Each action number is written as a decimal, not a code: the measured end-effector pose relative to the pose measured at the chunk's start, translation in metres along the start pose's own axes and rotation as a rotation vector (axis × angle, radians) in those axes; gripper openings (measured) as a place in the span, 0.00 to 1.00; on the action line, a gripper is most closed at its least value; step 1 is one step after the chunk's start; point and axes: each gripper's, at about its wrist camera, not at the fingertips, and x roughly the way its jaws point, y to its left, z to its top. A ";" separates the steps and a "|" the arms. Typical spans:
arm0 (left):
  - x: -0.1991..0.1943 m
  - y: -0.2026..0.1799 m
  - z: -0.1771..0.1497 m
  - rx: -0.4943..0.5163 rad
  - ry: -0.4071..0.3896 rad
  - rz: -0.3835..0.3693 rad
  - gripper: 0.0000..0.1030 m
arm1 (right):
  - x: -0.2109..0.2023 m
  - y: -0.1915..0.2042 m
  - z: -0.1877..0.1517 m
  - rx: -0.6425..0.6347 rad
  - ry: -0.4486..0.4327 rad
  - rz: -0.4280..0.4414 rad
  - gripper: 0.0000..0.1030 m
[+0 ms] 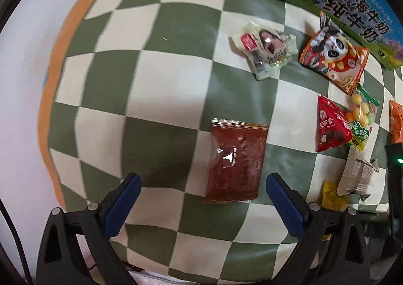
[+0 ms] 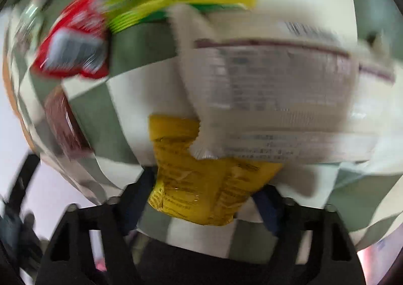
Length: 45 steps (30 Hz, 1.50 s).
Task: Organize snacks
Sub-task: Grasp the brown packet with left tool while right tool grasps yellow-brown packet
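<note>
Crinkly yellow packet (image 2: 199, 184) between padded fingers (image 2: 267, 207)

Green-and-cream checked cloth (image 1: 156, 78); dark red packet (image 1: 236, 161); yellow packet (image 2: 199, 184).

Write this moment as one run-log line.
left gripper: open above brown packet | right gripper: closing around yellow packet | cloth: checked

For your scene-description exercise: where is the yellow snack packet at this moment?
In the right wrist view the yellow snack packet lies low and central on the checkered cloth, between the right claw's fingers, its top edge tucked under a white packet.
</note>
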 end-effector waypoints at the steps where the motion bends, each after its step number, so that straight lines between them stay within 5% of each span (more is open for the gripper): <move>1: 0.004 -0.002 0.001 0.010 0.012 -0.009 0.98 | -0.007 0.007 -0.003 -0.062 -0.032 -0.031 0.59; 10: 0.049 -0.025 0.021 0.062 0.099 -0.086 0.98 | -0.027 0.065 -0.009 -0.526 -0.259 -0.366 0.58; 15: 0.056 -0.028 0.025 0.052 0.086 -0.068 0.53 | -0.029 0.054 0.000 -0.436 -0.218 -0.246 0.71; 22: 0.060 -0.017 0.012 0.001 0.115 -0.136 0.51 | -0.048 0.015 0.008 -0.214 -0.268 -0.065 0.70; 29: 0.079 -0.037 0.010 0.086 0.141 -0.085 0.60 | -0.049 0.015 0.007 -0.181 -0.259 -0.081 0.63; 37: 0.070 -0.045 -0.002 0.086 0.117 -0.060 0.50 | -0.020 0.043 0.014 -0.225 -0.229 -0.161 0.71; 41: 0.061 -0.043 0.002 0.087 0.125 -0.082 0.50 | -0.018 0.050 0.004 -0.253 -0.257 -0.205 0.57; 45: 0.051 -0.042 0.000 0.071 0.128 -0.128 0.50 | -0.035 0.043 -0.005 -0.219 -0.264 -0.109 0.50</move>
